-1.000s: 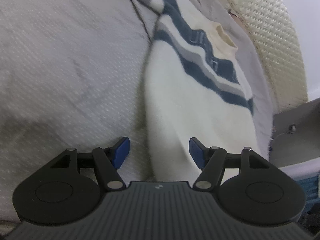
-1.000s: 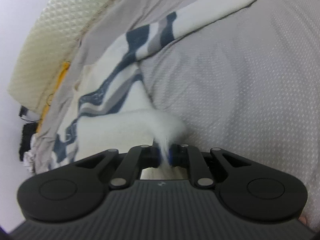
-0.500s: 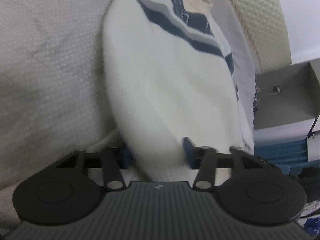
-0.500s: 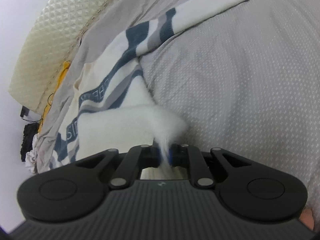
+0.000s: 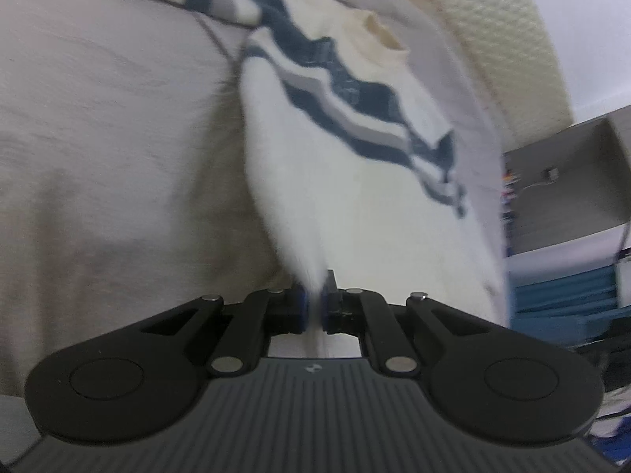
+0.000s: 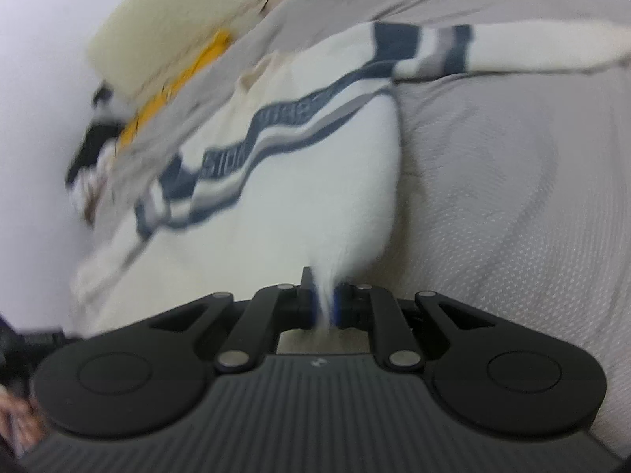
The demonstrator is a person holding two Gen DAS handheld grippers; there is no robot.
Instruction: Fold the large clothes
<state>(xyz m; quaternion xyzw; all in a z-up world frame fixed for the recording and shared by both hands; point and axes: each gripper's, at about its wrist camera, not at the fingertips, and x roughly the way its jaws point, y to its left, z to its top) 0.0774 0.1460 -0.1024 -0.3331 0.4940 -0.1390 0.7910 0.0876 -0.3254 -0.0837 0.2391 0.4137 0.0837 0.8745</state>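
I have both the left gripper and right gripper pinched tight on the white, navy-striped knit sweater, over grey textured bedding; a cream quilted headboard stands beyond.

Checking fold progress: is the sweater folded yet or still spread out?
Still spread out: the sweater lies flat on the bed, one sleeve stretched sideways; both grippers, left and right, pinch its white hem.

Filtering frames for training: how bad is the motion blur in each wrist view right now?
Left wrist: sweater and bedspread smeared, left gripper itself sharp. Right wrist: heavier smear, worst at the left edge; stripe lettering unreadable, right gripper sharp.
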